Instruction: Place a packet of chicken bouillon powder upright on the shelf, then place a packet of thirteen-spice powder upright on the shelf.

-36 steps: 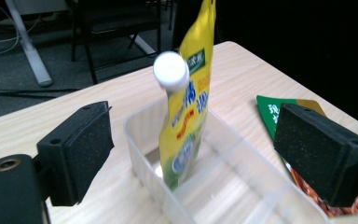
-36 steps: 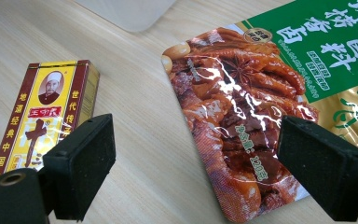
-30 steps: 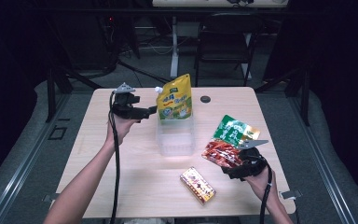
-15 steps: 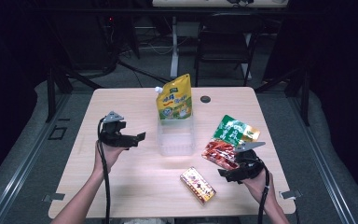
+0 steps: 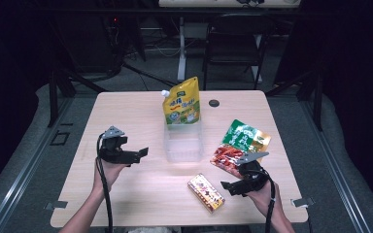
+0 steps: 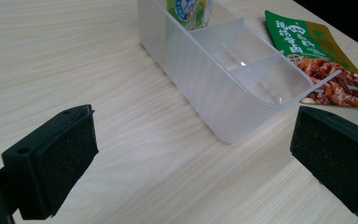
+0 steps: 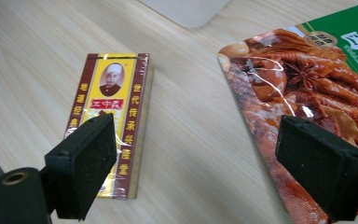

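Your left gripper (image 5: 143, 154) hangs wide and empty beside the bin (image 5: 182, 145) while your right gripper (image 5: 227, 186), jaws apart, lines up on the box (image 5: 205, 192): straddle, then squeeze.

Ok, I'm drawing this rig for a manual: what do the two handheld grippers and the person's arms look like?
Both the left gripper and the right gripper are black, each with two blocky jaws faced with dark, rough foam pads. A grey three-cornered plate sits on top of each, and a black cable trails back from each along the forearm. The forearms are bare, no sleeves.
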### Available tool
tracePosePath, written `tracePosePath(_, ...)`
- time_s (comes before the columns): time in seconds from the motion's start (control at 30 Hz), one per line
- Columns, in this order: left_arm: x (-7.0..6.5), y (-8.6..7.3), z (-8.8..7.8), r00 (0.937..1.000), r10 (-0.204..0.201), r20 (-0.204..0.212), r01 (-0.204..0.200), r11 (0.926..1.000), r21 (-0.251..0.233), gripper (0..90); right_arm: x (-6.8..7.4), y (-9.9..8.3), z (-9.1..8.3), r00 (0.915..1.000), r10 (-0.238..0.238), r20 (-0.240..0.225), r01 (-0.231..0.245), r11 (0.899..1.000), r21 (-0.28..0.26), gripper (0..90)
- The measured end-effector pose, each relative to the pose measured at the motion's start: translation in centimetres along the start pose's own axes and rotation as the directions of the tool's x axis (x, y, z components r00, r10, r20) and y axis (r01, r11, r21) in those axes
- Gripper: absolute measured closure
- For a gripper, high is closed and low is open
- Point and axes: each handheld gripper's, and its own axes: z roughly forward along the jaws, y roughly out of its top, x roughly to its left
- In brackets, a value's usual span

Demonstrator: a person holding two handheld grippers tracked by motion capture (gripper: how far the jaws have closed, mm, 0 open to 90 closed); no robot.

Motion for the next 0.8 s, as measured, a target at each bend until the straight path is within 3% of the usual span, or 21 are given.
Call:
tracePosePath(0.27,-0.5,-0.2,0.2,1.0000,0.005,-0.003,-0.005,0.9997,0.023,0.2,1.1,-0.2,0.2,0.9999,-0.009,-0.010,0.010,1.000,0.016,12.3)
tracePosePath(0.5,-0.5,-1.5,0.2,0.9990,-0.044,0.002,0.044,0.9972,0.060,0.2,1.8,-0.2,0.2,0.9991,-0.024,-0.034,0.025,1.000,0.016,13.0)
tracePosePath(0.8,-1.3,-1.6,-0.1,0.9994,-0.034,-0.009,0.034,0.9982,0.050,1.2,2.5,0.2,0.2,0.9992,-0.025,-0.032,0.026,0.999,0.026,13.9)
